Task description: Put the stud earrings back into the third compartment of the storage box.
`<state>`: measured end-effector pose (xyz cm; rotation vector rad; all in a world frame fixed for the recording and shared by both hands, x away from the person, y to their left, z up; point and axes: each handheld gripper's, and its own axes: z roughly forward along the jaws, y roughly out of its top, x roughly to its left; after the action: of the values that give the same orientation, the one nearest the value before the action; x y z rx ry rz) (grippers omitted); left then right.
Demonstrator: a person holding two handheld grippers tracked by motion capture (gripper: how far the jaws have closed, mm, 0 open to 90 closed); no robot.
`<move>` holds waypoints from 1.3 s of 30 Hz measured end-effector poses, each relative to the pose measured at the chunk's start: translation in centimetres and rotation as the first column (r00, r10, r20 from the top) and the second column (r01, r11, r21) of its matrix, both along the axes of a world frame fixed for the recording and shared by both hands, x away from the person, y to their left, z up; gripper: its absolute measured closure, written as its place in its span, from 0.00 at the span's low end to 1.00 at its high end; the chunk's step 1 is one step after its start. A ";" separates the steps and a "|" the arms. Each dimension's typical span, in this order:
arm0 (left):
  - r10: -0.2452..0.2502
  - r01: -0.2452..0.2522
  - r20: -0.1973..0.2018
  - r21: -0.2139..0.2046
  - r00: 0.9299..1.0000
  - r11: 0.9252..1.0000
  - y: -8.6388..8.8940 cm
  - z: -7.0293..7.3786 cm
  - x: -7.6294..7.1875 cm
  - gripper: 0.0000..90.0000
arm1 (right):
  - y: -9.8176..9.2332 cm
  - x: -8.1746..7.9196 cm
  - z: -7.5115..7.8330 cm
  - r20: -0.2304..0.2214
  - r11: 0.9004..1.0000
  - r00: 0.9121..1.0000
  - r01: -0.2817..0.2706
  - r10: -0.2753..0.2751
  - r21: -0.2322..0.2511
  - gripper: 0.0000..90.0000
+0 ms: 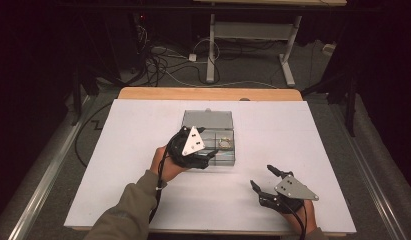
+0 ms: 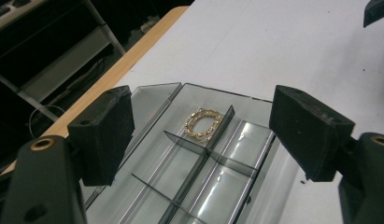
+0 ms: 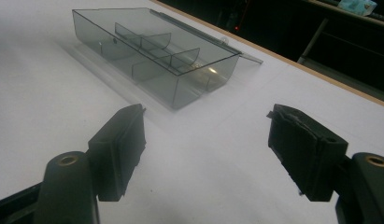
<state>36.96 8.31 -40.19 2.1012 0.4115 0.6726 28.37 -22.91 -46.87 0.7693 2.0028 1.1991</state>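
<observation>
A clear grey plastic box (image 1: pixel 235 150) with several divided compartments lies in the middle of the white table top, its lid (image 1: pixel 208 119) folded flat behind it. A gold bracelet (image 1: pixel 225 144) rests in the far right compartment, coiled in a loop (image 2: pixel 203 124). My left gripper (image 1: pixel 209 157) hovers over the box's near left part, jaws wide open with nothing between them (image 2: pixel 203 112). My right gripper (image 1: pixel 261 176) sits at the front right over bare table, also open and empty (image 3: pixel 206 126), pointing toward the box (image 3: pixel 133 51).
The white sheet (image 1: pixel 143 190) covers a wooden table whose far edge (image 1: pixel 208 93) shows as a tan strip. Beyond it stand a desk's white legs (image 1: pixel 211 55) and loose cables (image 1: pixel 158 62) on the floor. Dark surroundings flank both sides.
</observation>
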 end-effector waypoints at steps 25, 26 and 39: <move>0.072 -0.071 0.049 -0.008 0.996 0.997 5.3 -2.6 -4.0 0.23 | 0.0 -0.2 0.2 0.014 1.000 1.000 -0.010 0.010 0.000 0.31; 0.074 -0.073 0.052 -0.010 0.996 0.997 5.5 -2.6 -4.1 0.23 | 0.0 -0.2 0.2 0.016 1.000 1.000 -0.009 0.009 0.003 0.30; 0.126 -0.127 0.066 0.005 0.990 0.992 8.1 -4.1 -5.7 0.23 | -0.1 -0.2 0.3 0.019 1.000 1.000 -0.011 0.011 0.003 0.31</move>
<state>31.22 16.43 -44.32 2.0686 0.5091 0.8162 28.20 -23.01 -46.57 0.7465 1.9923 1.2120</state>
